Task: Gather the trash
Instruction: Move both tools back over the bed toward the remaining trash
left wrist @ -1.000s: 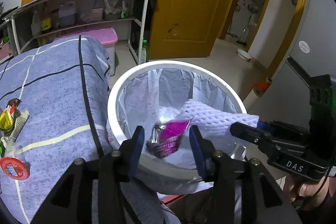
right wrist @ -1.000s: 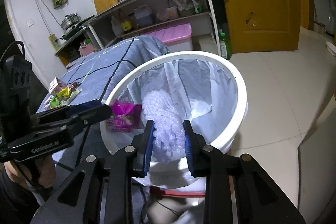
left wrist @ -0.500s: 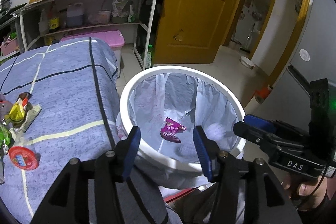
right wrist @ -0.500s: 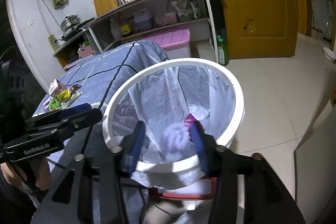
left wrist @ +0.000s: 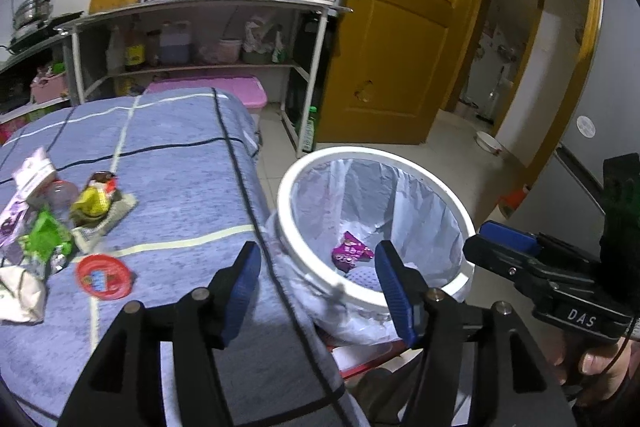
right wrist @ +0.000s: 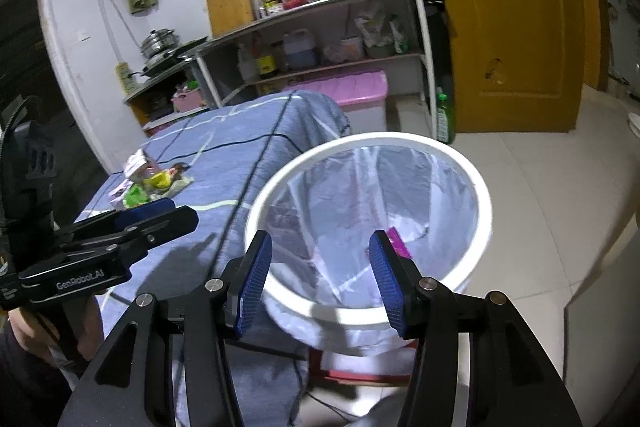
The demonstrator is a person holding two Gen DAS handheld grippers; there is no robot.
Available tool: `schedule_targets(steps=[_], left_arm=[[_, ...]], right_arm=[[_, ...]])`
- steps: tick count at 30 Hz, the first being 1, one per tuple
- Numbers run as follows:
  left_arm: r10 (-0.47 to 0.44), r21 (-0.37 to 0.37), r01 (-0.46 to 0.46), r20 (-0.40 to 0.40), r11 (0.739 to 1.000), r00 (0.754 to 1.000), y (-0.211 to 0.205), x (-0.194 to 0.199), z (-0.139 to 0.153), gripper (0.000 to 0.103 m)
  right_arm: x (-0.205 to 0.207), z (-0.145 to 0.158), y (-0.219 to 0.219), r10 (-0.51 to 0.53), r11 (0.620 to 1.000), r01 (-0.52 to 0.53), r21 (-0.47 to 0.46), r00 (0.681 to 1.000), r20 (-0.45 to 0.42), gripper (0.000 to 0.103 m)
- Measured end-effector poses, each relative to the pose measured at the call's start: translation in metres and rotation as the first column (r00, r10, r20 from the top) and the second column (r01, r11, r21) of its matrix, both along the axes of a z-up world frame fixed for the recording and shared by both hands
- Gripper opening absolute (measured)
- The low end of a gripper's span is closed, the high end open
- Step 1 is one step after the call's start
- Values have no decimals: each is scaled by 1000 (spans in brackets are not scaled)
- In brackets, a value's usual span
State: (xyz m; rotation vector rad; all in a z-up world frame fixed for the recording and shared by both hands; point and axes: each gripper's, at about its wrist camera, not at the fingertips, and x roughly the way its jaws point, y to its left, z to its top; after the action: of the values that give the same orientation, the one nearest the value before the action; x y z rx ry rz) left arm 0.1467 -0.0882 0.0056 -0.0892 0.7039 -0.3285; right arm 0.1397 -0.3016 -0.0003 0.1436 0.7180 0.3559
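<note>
Both grippers empty beside the lined bin, more trash waiting on the table

The left gripper (left wrist: pixel 316 277) stands with its blue pads wide apart and nothing between them, above the near table edge by the bin; the right gripper (right wrist: pixel 318 277) is likewise spread and empty over the near rim of the white trash bin (left wrist: pixel 400 155); the bin sits just right of the blue checked tablecloth (left wrist: pixel 168 155), likely so litter needs only a short carry; a purple wrapper (left wrist: pixel 350 255) lies at the bottom of the liner; the remaining trash pile (left wrist: pixel 60 219) and a red lid (left wrist: pixel 103 275) lie on the cloth at the left, well apart from both tools, so the task looks only partly done.
</note>
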Motion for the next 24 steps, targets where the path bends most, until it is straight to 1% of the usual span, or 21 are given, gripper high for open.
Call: schedule_targets(steps=[4, 11, 14, 16, 19, 24], left_arm=[[39, -2, -39, 19, 999, 999, 15, -11, 4, 67], [122, -1, -122, 43, 993, 992, 46, -27, 6, 68], [160, -3, -160, 46, 987, 986, 60, -32, 4, 68], [189, -9, -189, 50, 982, 981, 73, -36, 0, 68], [220, -17, -219, 38, 976, 975, 91, -41, -7, 68], [279, -3, -279, 24, 960, 960, 121, -48, -16, 68]], right_arm=[[-7, 6, 16, 44, 999, -44, 2, 999, 18, 52], [-11, 9, 47, 119, 993, -119, 13, 993, 26, 52], [-10, 7, 63, 158, 987, -158, 22, 987, 16, 52], [-10, 5, 77, 187, 982, -187, 9, 982, 7, 52], [-9, 0, 95, 226, 974, -226, 15, 974, -4, 52], [-4, -8, 121, 274, 962, -273, 17, 961, -30, 52]])
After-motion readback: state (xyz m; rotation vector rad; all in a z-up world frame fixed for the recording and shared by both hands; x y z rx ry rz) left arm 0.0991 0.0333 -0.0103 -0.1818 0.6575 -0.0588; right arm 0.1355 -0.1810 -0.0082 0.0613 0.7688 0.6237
